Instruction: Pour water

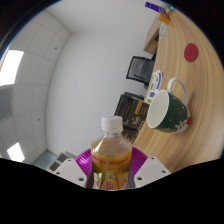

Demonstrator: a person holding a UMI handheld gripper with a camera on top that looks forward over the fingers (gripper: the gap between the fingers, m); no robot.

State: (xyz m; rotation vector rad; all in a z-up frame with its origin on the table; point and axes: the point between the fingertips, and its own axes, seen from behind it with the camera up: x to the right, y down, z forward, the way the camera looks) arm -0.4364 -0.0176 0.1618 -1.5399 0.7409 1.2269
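A pale, plain wall (90, 70) fills most of the background, and a wooden table (190, 75) stands tilted in the view, above and to one side of the bottle. The bottle (110, 155), clear plastic with a white cap (112, 124) and amber liquid inside, stands between the fingers, its long axis running straight away from the gripper (110, 172) with the cap end farthest out. The purple pads (82, 160) sit tight against the bottle's sides, so the fingers are closed on it. A label wraps the bottle's lower body, but its writing is too small to read. Beyond the cap and off to the table side sits a dark green mug (168, 110) with a white inside and a handle; its mouth faces toward the bottle and it rests on the table. A pink round spot (191, 52) lies on the table past the mug, and a dark framed object (138, 67) stands near the wall.
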